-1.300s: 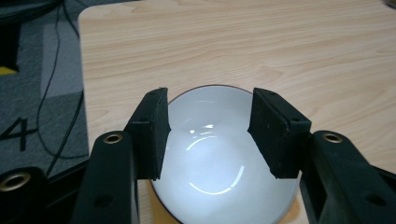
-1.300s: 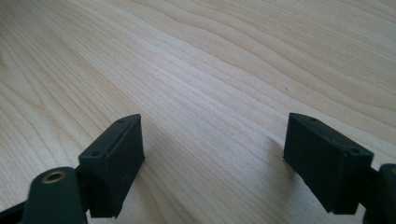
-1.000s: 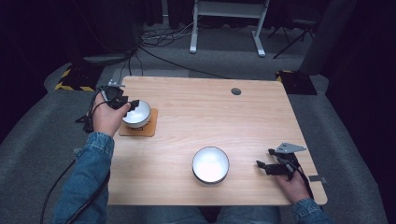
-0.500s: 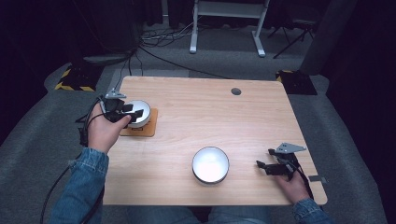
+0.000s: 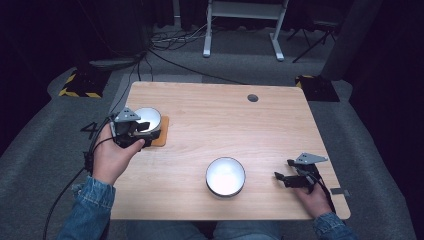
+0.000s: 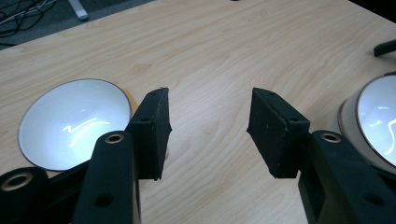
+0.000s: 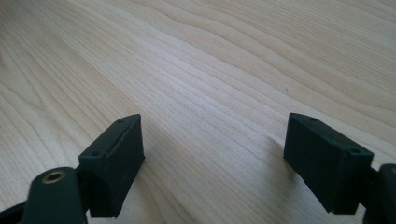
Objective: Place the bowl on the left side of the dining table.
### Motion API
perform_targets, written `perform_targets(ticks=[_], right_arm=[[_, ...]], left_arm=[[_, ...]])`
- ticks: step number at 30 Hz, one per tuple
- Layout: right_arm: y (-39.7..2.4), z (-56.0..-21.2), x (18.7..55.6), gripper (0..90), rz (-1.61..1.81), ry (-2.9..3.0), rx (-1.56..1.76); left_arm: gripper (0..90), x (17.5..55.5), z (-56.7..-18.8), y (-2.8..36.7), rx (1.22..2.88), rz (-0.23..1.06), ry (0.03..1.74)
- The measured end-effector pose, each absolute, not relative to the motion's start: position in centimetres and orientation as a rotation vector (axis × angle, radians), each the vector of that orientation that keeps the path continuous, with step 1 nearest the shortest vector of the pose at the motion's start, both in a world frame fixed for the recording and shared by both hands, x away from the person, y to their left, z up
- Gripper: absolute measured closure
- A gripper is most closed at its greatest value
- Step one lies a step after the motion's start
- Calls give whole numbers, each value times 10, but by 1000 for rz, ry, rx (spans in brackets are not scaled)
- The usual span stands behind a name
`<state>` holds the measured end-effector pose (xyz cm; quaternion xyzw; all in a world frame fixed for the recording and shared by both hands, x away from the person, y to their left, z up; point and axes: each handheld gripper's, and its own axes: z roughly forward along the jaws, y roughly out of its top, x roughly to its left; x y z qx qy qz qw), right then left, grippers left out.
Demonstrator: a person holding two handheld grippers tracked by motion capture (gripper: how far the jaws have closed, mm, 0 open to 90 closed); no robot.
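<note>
Wooden surface (image 5: 210, 125) carries two bowls. Left claw (image 5: 141, 130), empty and spread, has backed off the far bowl (image 5: 148, 120), now left on its coaster (image 5: 162, 132), seemingly placed. Right claw (image 5: 281, 178) rests open beside the near bowl (image 5: 225, 176).

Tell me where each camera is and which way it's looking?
High view: sits above the person's side, looking forward and down on the table; both forearms, the left gripper and right gripper show.
Left gripper view: rides the left gripper, looking along its open jaws over the wood, between the bowl on the coaster and the other bowl.
Right gripper view: rides the right gripper, looking low over bare wood past its open jaws.
Shared: the high and left gripper views both show both bowls.
</note>
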<state>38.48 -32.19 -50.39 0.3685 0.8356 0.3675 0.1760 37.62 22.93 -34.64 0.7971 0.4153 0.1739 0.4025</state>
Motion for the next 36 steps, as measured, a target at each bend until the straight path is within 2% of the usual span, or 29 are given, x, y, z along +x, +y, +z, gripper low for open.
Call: perform_targets(ticks=[18,29,36], right_arm=[[-322,-504,385,202,1041,2366,1044],[-322,-504,385,202,1040,2366,1043],[-322,-504,385,202,1041,2365,1044]], left_arm=[[488,336,-360,216,2027,376,887],[488,314,-387,221,1953,310,870],[488,314,-404,216,2027,292,890]])
